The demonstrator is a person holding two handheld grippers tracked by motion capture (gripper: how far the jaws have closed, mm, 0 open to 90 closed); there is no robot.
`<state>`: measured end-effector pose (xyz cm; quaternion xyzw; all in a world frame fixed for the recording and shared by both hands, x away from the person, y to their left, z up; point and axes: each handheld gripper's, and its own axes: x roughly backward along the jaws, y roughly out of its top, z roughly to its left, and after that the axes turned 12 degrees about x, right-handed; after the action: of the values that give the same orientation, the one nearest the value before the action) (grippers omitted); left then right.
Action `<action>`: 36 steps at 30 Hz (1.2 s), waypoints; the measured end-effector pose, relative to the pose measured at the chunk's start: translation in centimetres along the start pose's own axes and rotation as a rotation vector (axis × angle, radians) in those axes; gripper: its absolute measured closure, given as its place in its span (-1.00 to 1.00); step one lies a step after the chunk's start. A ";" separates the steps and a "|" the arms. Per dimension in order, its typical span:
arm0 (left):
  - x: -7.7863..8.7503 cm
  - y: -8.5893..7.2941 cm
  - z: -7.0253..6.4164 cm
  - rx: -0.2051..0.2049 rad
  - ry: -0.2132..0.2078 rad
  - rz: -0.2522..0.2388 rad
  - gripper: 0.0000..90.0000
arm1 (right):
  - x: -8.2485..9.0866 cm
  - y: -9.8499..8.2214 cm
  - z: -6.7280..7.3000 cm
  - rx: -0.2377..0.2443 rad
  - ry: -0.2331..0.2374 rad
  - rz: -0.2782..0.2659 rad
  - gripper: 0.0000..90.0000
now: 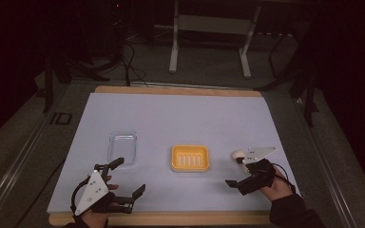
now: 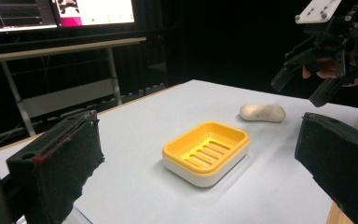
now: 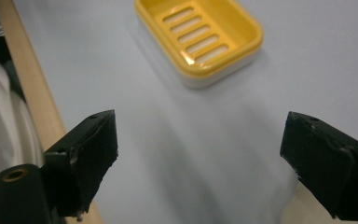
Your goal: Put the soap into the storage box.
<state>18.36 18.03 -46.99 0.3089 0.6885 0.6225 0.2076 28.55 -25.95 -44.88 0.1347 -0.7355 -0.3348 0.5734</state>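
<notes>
the table (image 1: 123, 114), covered by a pale sheet, carries a clear lid (image 1: 122, 147) at left, a yellow soap dish (image 1: 190, 158) at centre, and a cream soap bar (image 1: 238, 155) just right of the dish, lying flat. the right gripper (image 1: 235, 173) hovers near the bar, jaws spread wide and empty; the left gripper (image 1: 130, 176) rests low, jaws likewise apart. judged step: grasping the bar. a good grasp would likely straddle its short width, lowering squarely before closing, since the rounded bar may slip.
</notes>
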 end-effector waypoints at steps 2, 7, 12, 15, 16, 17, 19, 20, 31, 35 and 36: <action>0.0 0.0 0.0 0.001 -0.001 0.005 -0.98 | -0.1 0.0 -0.1 -0.002 0.007 0.026 -0.76; 0.0 0.0 0.0 0.001 -0.003 0.007 -0.98 | -0.1 -0.1 -0.4 -0.025 0.020 0.081 -0.73; 0.0 0.0 0.0 0.000 -0.003 0.010 -0.98 | 0.0 -0.1 -0.5 -0.035 0.035 0.148 -0.73; -0.1 0.0 0.0 0.000 -0.005 0.012 -0.98 | 0.0 -0.1 -0.5 -0.031 0.038 0.186 -0.73; -0.1 0.0 0.0 -0.001 -0.006 0.011 -0.98 | 0.0 -0.1 -0.5 -0.042 0.043 0.194 -0.73; -0.1 0.0 0.0 -0.001 -0.006 0.012 -0.98 | 0.1 -0.2 -0.6 -0.042 0.039 0.199 -0.73; -0.1 0.0 0.0 -0.002 -0.007 0.014 -0.98 | 0.1 -0.3 -0.7 -0.056 0.039 0.210 -0.72; -0.1 -0.1 0.0 -0.002 -0.008 0.014 -0.98 | 0.1 -0.3 -0.8 -0.064 0.040 0.217 -0.72; -0.2 -0.1 0.0 -0.004 -0.010 0.019 -0.98 | -0.3 -1.1 -1.0 -0.094 0.077 0.343 -0.69; -0.2 -0.1 0.0 -0.003 -0.010 0.022 -0.98 | -0.4 -1.4 -1.0 -0.099 0.082 0.394 -0.70; -0.2 -0.1 0.0 -0.004 -0.010 0.021 -0.98 | -0.5 -1.5 -1.0 -0.104 0.085 0.408 -0.70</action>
<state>18.47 17.90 -47.08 0.3187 0.6830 0.6243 0.2052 29.33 -27.09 -46.09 -0.0328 -0.7044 -0.2431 0.6661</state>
